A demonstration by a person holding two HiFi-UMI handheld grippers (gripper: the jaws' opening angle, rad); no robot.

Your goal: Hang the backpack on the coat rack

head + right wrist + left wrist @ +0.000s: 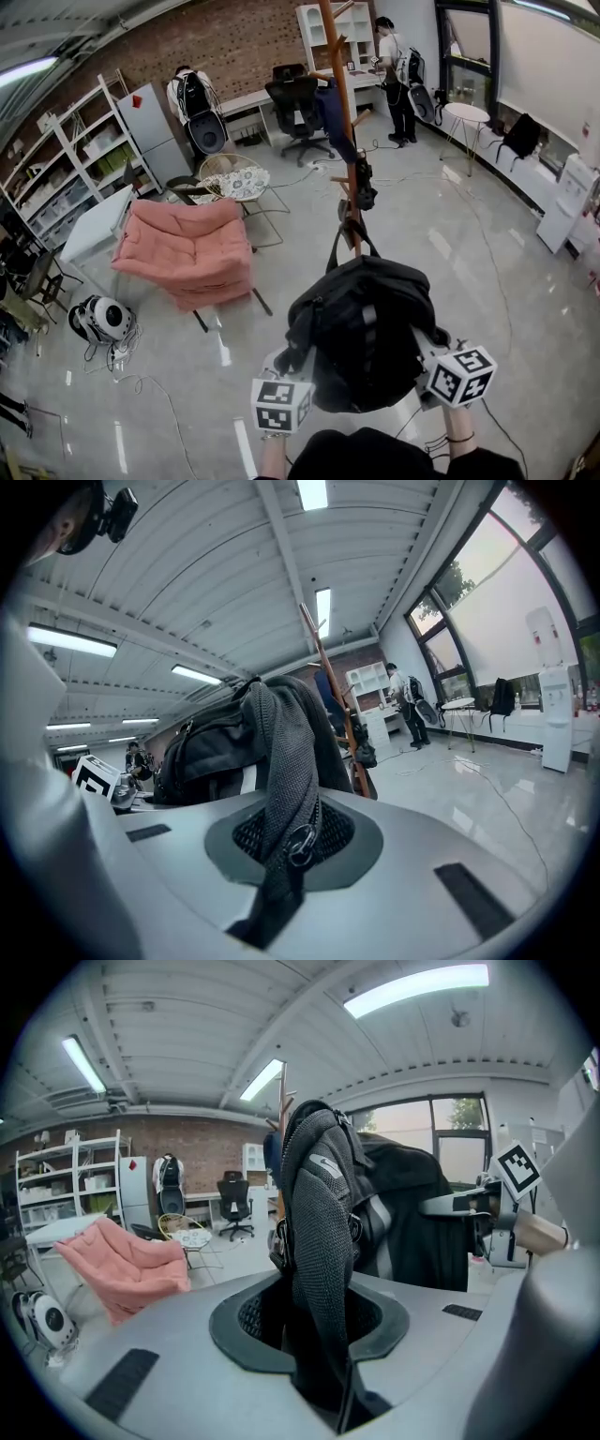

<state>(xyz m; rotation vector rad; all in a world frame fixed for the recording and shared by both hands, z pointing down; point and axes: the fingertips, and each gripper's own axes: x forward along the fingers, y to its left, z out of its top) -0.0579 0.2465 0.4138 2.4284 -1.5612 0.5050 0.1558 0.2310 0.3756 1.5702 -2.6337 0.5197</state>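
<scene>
A black backpack [361, 333] hangs in the air between my two grippers, just in front of the wooden coat rack [339, 84]. Its top handle loop [352, 246] stands up against the pole. My left gripper [284, 394] is shut on a grey mesh shoulder strap [319, 1241] at the bag's left side. My right gripper [457, 375] is shut on the other mesh strap [281, 752], beside a metal ring [300, 843]. In the right gripper view the rack [330, 691] rises behind the bag. The fingertips of both grippers are hidden by strap and bag.
A dark blue garment [333, 112] and a small black bag [364, 192] hang on the rack. A pink armchair [187, 248] and a wire side table [234, 178] stand to the left. A white device [103, 319] with cables lies on the floor. Two people [398, 70] stand at the back desks.
</scene>
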